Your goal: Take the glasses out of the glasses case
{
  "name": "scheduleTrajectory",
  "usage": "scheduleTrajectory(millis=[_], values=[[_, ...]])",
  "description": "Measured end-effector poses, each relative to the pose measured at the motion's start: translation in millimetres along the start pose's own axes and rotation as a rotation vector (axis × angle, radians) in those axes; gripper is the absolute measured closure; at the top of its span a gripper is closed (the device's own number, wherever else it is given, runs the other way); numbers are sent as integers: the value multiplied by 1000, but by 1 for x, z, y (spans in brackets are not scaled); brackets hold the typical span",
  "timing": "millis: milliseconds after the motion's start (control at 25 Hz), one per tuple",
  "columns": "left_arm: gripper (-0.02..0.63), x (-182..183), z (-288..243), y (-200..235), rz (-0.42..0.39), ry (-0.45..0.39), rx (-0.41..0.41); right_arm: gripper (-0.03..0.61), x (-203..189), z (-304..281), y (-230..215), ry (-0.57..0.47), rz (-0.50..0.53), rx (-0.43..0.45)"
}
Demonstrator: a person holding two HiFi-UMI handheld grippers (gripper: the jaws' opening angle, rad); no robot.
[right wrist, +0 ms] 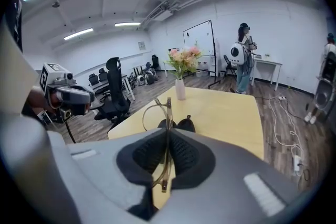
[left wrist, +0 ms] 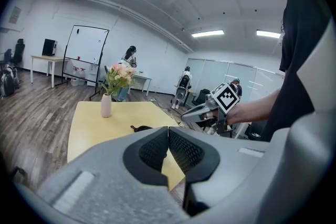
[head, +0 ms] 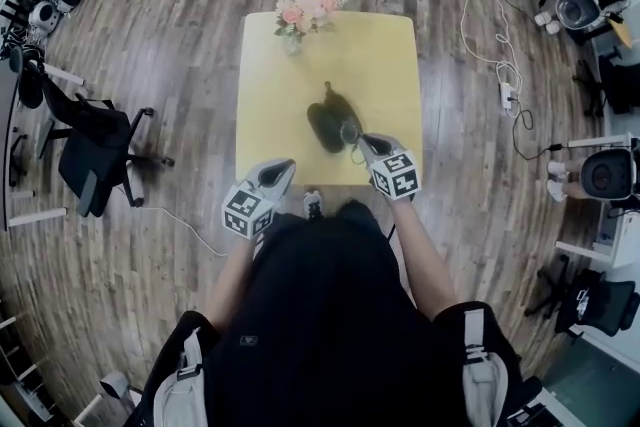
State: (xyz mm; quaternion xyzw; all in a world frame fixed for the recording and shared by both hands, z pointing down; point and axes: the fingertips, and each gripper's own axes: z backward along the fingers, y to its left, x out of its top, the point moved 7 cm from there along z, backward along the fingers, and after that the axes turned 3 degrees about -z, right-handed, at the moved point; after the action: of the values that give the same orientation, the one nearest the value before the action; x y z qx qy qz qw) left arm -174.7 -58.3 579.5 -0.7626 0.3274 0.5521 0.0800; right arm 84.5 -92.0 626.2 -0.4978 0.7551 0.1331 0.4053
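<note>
The black glasses case (head: 328,123) lies open in the middle of the yellow table (head: 385,65). My right gripper (head: 358,139) is lifted just right of it and is shut on the thin gold-rimmed glasses (head: 349,132). In the right gripper view the glasses (right wrist: 167,110) stand upright, pinched between the jaws of the gripper (right wrist: 168,131), with the case (right wrist: 178,124) on the table beyond. My left gripper (head: 283,167) hovers at the table's near edge, shut and holding nothing. The left gripper view shows its tips (left wrist: 168,131) closed, the case (left wrist: 140,127) beyond them and the right gripper (left wrist: 210,110) off to the right.
A vase of pink flowers (head: 305,10) stands at the table's far left corner. A black office chair (head: 95,150) is left of the table. Cables and a power strip (head: 507,90) lie on the wooden floor to the right. A person (right wrist: 242,57) stands far behind.
</note>
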Motion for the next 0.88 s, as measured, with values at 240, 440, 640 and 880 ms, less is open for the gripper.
scheduleTrajectory(millis=[240,440,640,880], values=[[601,12,-15,-14,-27,0,3,560,7,33,-9,-80,58,19],[601,26,-18,-37,-28,-11,37,560,10,66,-11,-131,125,49],[601,31,-21,-63,-22,3,77,560,12,96,-14,-213,159,118],[601,32,-32,-100,-26,-7,106,560,-1,129,-25,-302,197,195]])
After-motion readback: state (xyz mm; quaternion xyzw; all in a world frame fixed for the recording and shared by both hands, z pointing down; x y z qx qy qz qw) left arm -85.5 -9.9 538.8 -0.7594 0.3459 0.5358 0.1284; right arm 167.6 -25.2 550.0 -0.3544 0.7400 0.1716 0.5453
